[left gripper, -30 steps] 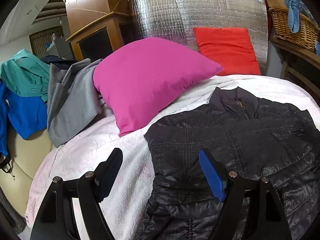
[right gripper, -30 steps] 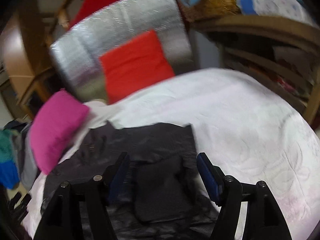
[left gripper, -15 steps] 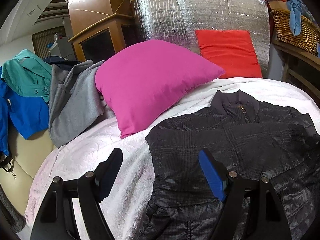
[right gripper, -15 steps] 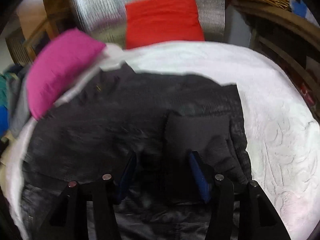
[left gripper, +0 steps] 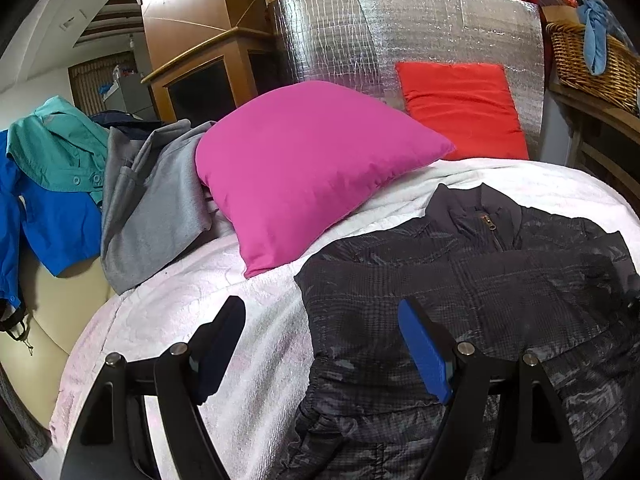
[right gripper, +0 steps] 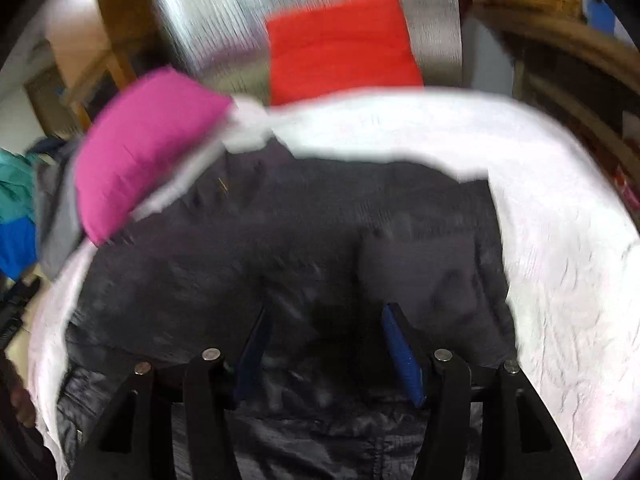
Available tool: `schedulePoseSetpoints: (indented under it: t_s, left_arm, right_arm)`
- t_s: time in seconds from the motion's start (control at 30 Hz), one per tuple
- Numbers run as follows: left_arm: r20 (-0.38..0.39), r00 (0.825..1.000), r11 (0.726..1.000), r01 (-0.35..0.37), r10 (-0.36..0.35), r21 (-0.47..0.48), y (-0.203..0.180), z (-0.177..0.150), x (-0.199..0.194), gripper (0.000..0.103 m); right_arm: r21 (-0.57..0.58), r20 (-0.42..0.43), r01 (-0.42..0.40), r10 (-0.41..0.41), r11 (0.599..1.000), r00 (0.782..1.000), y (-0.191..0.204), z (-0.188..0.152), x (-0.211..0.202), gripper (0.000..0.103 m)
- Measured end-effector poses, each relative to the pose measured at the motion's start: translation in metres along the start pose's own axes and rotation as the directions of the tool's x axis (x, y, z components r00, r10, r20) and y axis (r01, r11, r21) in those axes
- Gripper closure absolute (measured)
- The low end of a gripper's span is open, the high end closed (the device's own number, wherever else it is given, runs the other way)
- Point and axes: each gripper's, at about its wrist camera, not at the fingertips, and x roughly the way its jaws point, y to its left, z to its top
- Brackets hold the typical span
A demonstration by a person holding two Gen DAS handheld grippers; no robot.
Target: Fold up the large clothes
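A dark quilted jacket (left gripper: 460,300) lies spread on a bed covered with a white blanket (left gripper: 180,312), filling the lower right of the left wrist view, its zipped collar toward the upper middle right and its left edge just right of the frame's centre. The left hand-held gripper (left gripper: 320,344) sits at the bottom of that view with its fingers set wide apart and nothing between them; the left finger (left gripper: 220,344) is over bare blanket, the blue-padded right finger (left gripper: 424,352) over the jacket. In the blurred right wrist view the jacket (right gripper: 280,248) fills the middle of the frame, with a folded flap or sleeve lying on it at centre right. The right hand-held gripper (right gripper: 324,344) is at the bottom centre, fingers apart, over the dark fabric; the blur hides whether they touch it. A magenta pillow (left gripper: 304,172) rests at the jacket's upper left, touching the blanket, with a red cushion (left gripper: 460,108) behind it against a silver foil panel (left gripper: 400,32). A grey garment (left gripper: 152,200) and blue and teal clothes (left gripper: 48,176) hang at the left edge, and a wicker basket (left gripper: 588,60) sits at the upper right.
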Motion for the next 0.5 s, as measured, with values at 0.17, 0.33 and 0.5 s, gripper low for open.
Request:
schedulePoseSetpoints:
  t_s: [0.17, 0.33, 0.5]
  left_arm:
    - [-0.007, 1.0, 1.0, -0.004, 0.004, 0.002, 0.001, 0.0, 0.002, 0.024]
    - [-0.101, 0.994, 0.999, 0.036, -0.038, -0.022, 0.01, -0.003, 0.02, 0.018]
    - [-0.252, 0.955, 0.98, 0.114, -0.153, -0.165, 0.036, -0.01, 0.052, 0.017]
  right_arm:
    - [0.046, 0.068, -0.052, 0.049, 0.998, 0.996, -0.011, 0.005, -0.022, 0.039]
    - [0.136, 0.148, -0.039, 0.019, 0.99, 0.989, -0.047, 0.011, -0.049, 0.031]
    - [0.34, 0.164, -0.064, 0.008, 0.938, 0.986, -0.112, 0.012, -0.06, 0.022]
